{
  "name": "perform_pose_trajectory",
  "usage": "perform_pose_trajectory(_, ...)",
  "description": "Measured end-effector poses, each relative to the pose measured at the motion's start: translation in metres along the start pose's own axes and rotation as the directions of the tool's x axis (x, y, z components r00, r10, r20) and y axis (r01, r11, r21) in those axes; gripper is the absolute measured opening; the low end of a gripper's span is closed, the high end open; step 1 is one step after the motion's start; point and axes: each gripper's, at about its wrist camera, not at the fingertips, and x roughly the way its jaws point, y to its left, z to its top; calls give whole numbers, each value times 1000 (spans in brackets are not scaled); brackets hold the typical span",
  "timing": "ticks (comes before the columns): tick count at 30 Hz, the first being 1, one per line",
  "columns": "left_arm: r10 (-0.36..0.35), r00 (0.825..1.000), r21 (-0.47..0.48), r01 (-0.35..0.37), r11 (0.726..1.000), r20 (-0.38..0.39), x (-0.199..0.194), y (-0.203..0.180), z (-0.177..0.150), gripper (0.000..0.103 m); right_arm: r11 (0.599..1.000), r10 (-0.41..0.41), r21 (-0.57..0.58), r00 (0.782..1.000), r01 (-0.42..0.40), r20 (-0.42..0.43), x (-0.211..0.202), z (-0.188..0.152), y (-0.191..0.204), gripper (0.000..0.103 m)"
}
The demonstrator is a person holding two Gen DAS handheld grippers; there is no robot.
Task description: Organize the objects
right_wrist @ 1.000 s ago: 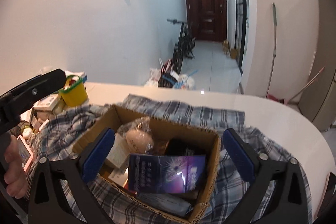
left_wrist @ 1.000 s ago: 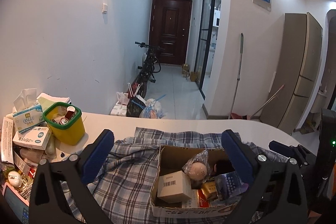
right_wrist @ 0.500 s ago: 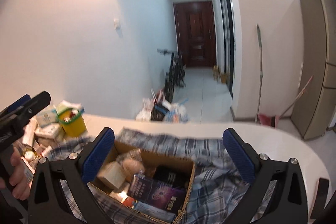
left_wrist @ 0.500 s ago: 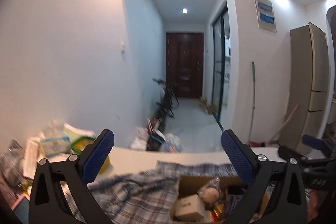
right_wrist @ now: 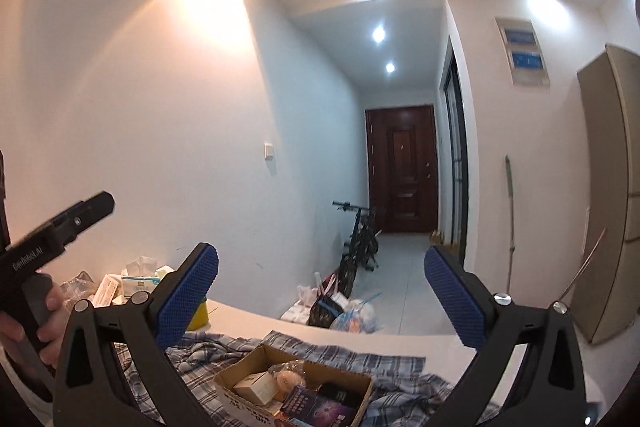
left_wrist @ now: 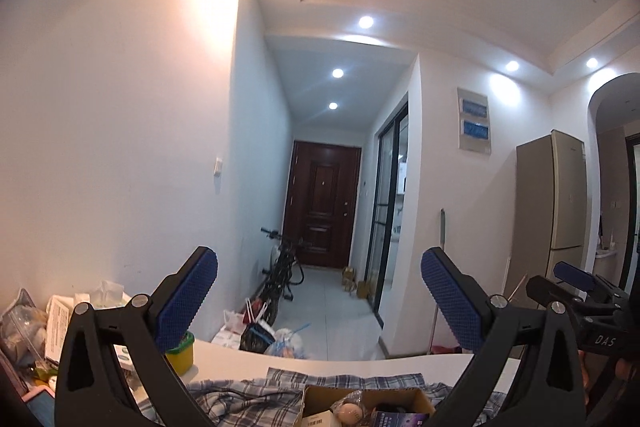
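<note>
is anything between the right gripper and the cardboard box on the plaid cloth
Nothing visible does. The right gripper is open and empty, raised above the cardboard box, which sits open-topped on the plaid cloth with only air between them.

On the table (right_wrist: pixel 256 319) a cardboard box (right_wrist: pixel 294 393) sits on a plaid cloth (right_wrist: pixel 340 357); a tub (left_wrist: pixel 180 349) stands at its ten o'clock, a bicycle (right_wrist: pixel 360 243) at twelve beyond.

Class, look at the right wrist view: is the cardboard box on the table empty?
No. The cardboard box holds several items, among them a small white carton and a purple packet.
</note>
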Motion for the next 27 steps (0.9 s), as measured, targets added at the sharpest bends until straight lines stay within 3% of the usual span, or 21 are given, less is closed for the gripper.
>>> perform_pose_trajectory(6,0,1000,24,0,1000,12,-28,6,19,103,999,-36,-20,998,37,53,-19,19,20,103)
perform_pose_trajectory(11,-9,1000,18,8,1000,18,-54,9,30,103,999,35,32,999,-34,-17,-38,29,26,103)
perform_pose_trajectory(15,-25,1000,35,25,999,14,-76,12,29,103,1000,10,-17,1000,-10,-20,-69,21,33,103)
perform_pose_trajectory(20,-25,999,59,24,998,23,-112,9,19,103,991,-116,-53,990,121,82,-119,6,44,103)
perform_pose_trajectory(23,-11,999,29,10,1000,47,-140,15,6,103,995,-100,-7,992,101,76,-137,-8,46,103)
perform_pose_trajectory(27,-7,999,68,4,998,41,-163,13,-10,103,995,-91,38,995,90,40,-150,-28,48,103)
